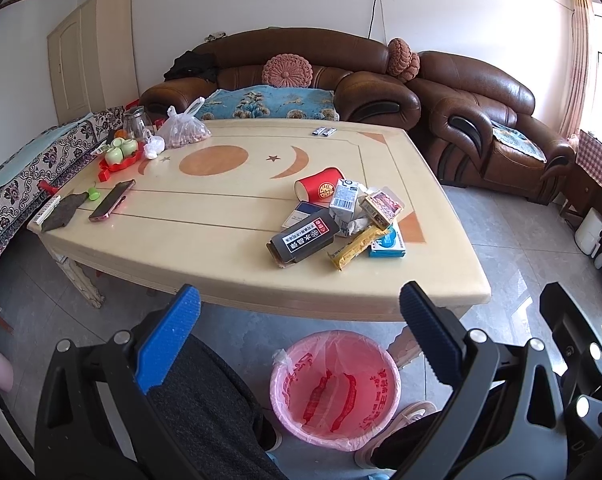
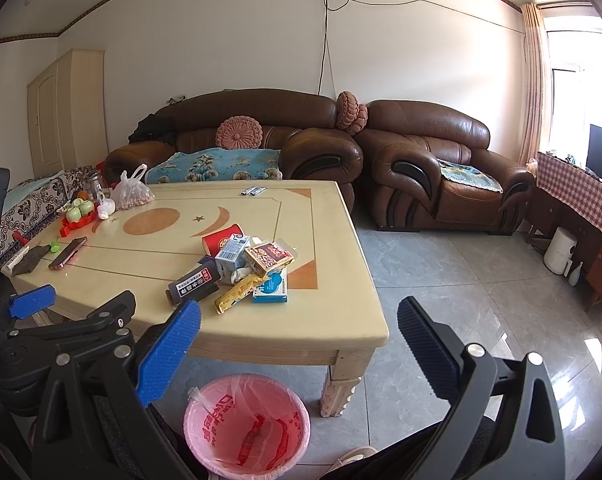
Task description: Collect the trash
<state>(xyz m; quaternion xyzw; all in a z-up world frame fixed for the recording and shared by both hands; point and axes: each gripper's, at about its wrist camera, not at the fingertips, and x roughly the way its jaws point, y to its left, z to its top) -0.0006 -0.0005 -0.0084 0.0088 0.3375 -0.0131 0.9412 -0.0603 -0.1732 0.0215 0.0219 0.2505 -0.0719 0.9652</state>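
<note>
A pile of trash lies on the near right part of the cream table [image 1: 205, 240] [image 2: 333, 320]: a red paper cup [image 1: 319, 189] [image 2: 217, 240], a black box [image 1: 303, 239] [image 2: 193, 283], a milk carton [image 1: 344, 200] [image 2: 230, 258], a yellow wrapper [image 1: 357, 245] [image 2: 239, 292], a blue box [image 1: 389, 245] [image 2: 271, 288] and a brown box [image 1: 382, 206] [image 2: 268, 258]. A pink-lined bin [image 1: 335, 390] [image 2: 247, 426] stands on the floor by the table's near edge. My left gripper [image 1: 301, 300] is open and empty above the bin. My right gripper [image 2: 299, 320] is open and empty, right of the left one.
A phone [image 1: 112, 201] [image 2: 67, 253], a red tray with green cups [image 1: 119, 156], a plastic bag [image 1: 183, 128] and a grey cloth [image 1: 61, 212] lie on the table's left side. Brown sofas [image 1: 481, 120] stand behind. My legs are beside the bin.
</note>
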